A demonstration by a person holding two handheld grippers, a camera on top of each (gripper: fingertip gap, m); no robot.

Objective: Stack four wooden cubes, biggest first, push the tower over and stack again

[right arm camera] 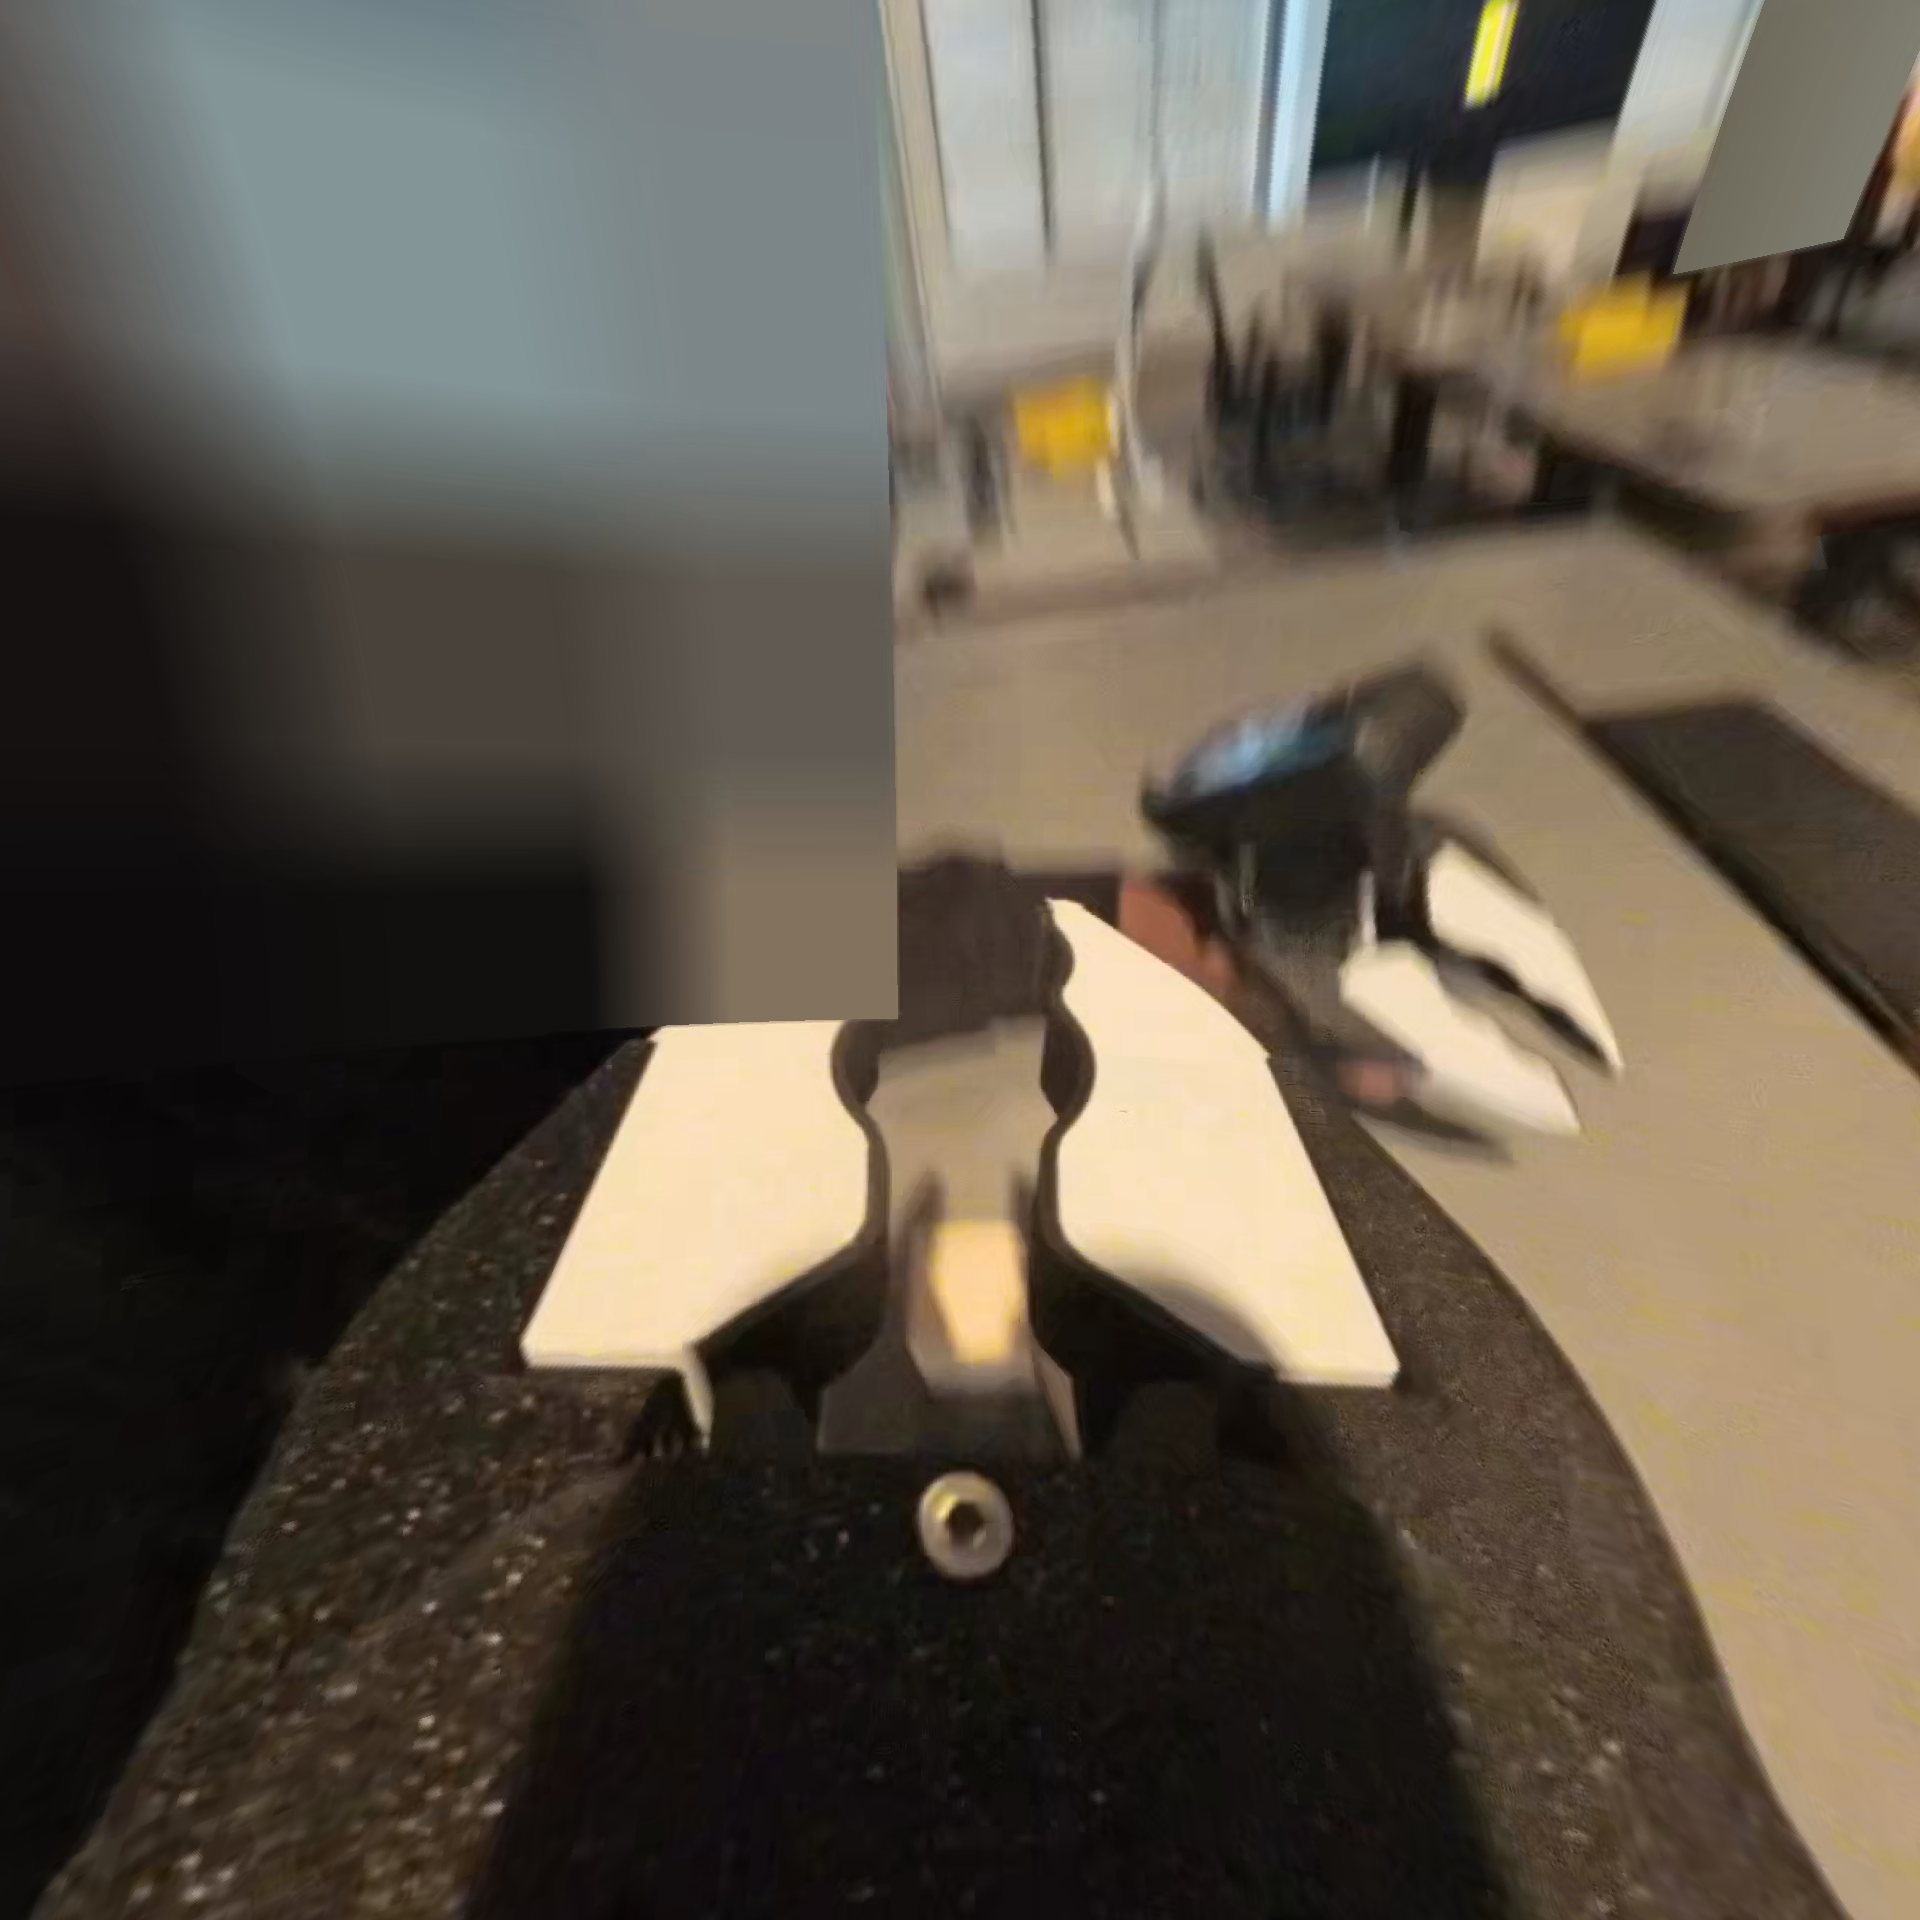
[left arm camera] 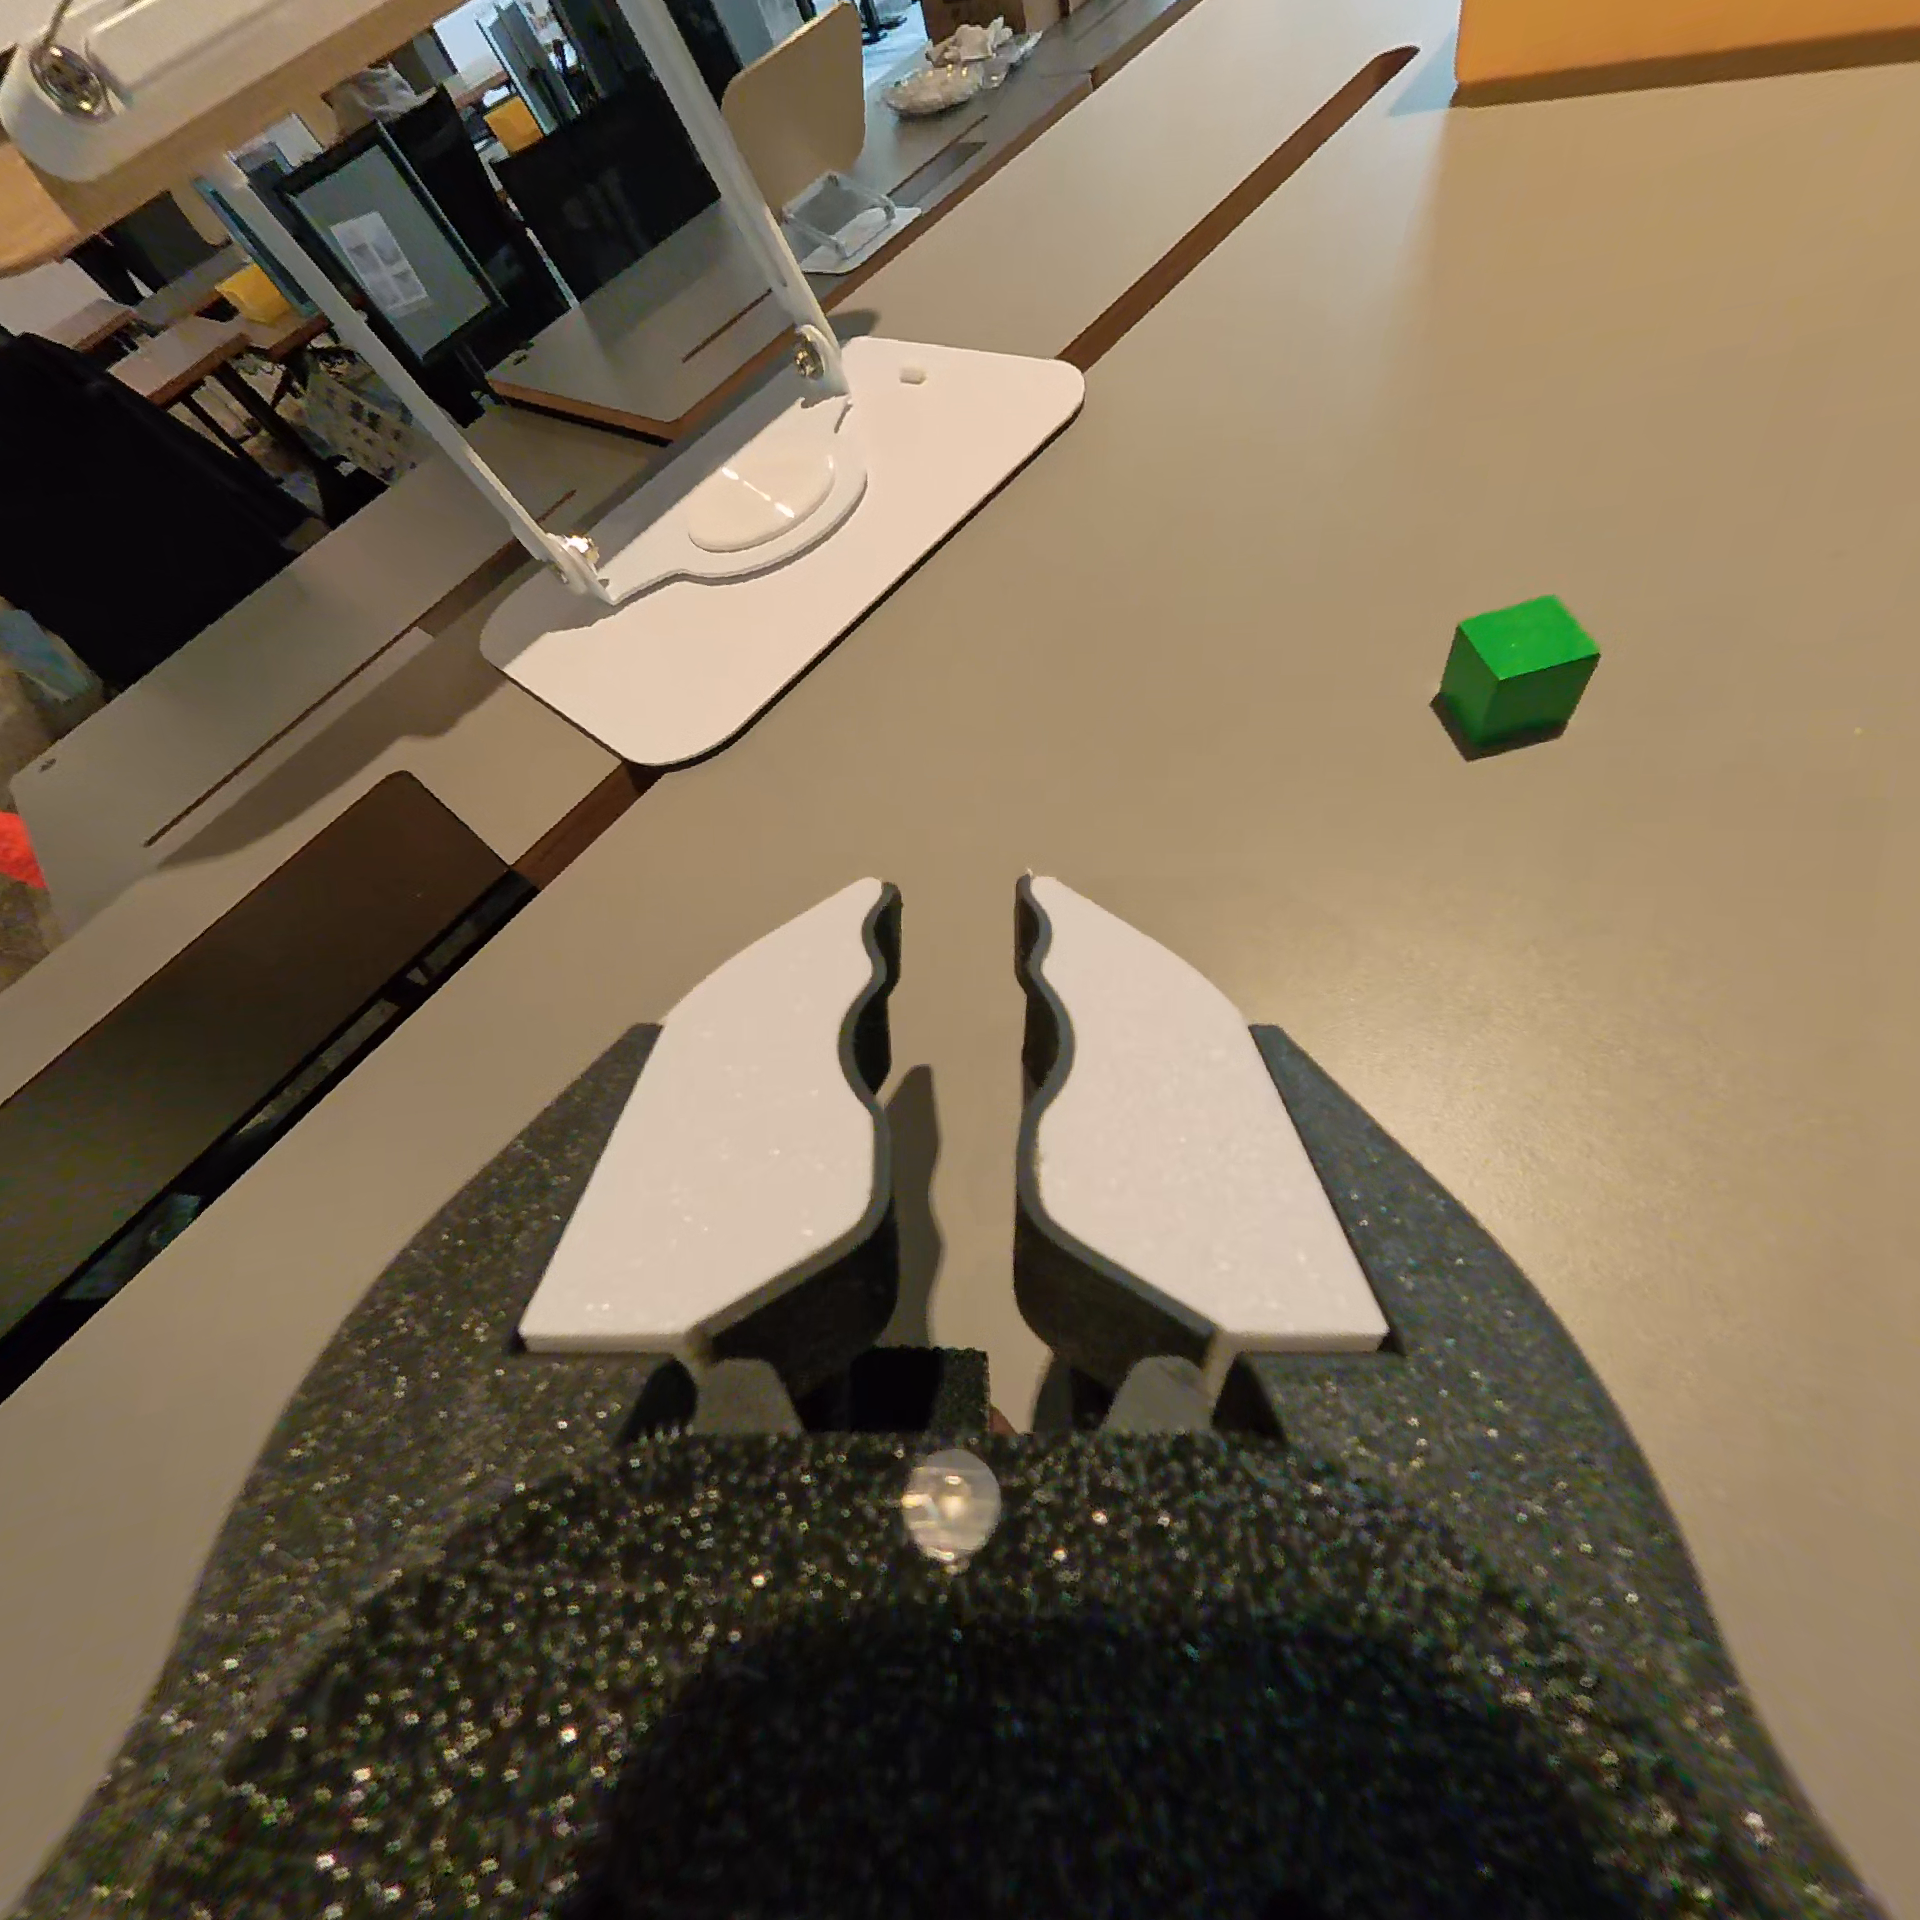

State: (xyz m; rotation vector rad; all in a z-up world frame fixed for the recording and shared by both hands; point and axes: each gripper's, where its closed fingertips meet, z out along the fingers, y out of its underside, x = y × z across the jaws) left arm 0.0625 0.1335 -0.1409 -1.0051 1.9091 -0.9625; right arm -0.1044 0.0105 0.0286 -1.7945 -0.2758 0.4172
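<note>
Green cube (left arm camera: 1519, 668) lies well right of the left gripper's (left arm camera: 958, 896) parted, empty fingers; right gripper's (right arm camera: 961, 971) likewise parted.

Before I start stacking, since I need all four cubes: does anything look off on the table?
Only one cube shows: a small green wooden cube, alone on the grey tabletop, ahead and right of the empty left tool. No tower and no other cubes are in view. The right wrist view is motion-blurred, so it settles little.
</note>
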